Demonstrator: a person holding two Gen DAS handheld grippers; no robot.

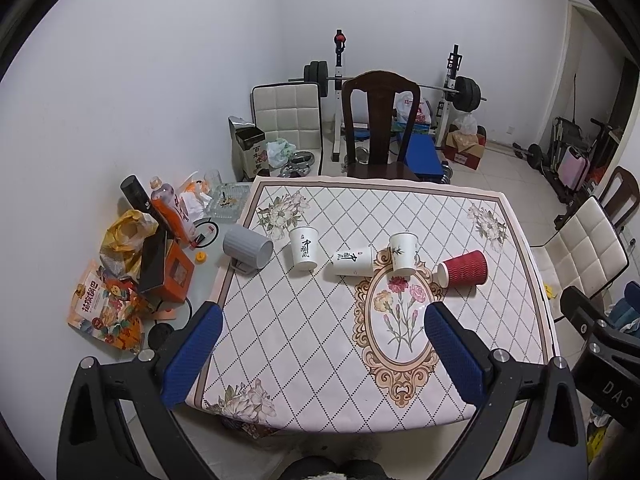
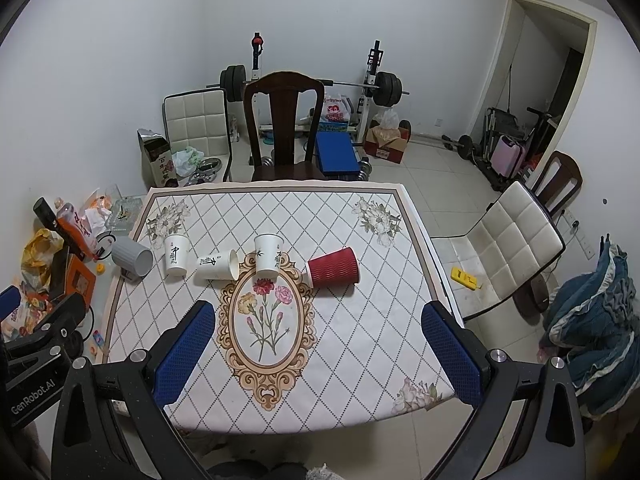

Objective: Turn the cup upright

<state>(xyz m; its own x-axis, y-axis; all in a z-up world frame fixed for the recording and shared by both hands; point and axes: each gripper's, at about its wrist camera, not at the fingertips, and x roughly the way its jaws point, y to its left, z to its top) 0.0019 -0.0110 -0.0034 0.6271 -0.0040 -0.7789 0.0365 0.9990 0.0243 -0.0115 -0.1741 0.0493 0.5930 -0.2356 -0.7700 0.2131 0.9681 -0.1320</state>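
Hovering above the near edge of the square table with the diamond-patterned floral cloth [image 1: 304,360], the left gripper [image 1: 322,344] has its blue-padded fingers [image 1: 192,356] spread wide and grasping nothing. The right gripper [image 2: 318,344] hangs likewise over the near edge, fingers [image 2: 450,356] released and empty.

Five cups stand or lie in a row across the middle of the cloth, well apart from both grippers. The red ribbed paper cup [image 2: 334,268] lies on its side at the right end. Beside it, the white paper cup with a small bamboo print [image 2: 268,257] stands mouth up. The white paper cup with black calligraphy [image 2: 216,266] lies on its side, its rim just beside that upright cup. A second white calligraphy cup [image 2: 176,255] stands mouth up. The grey ribbed mug [image 2: 132,258] lies tipped at the cloth's left edge.

A dark wooden chair [image 2: 284,128] stands at the far side.
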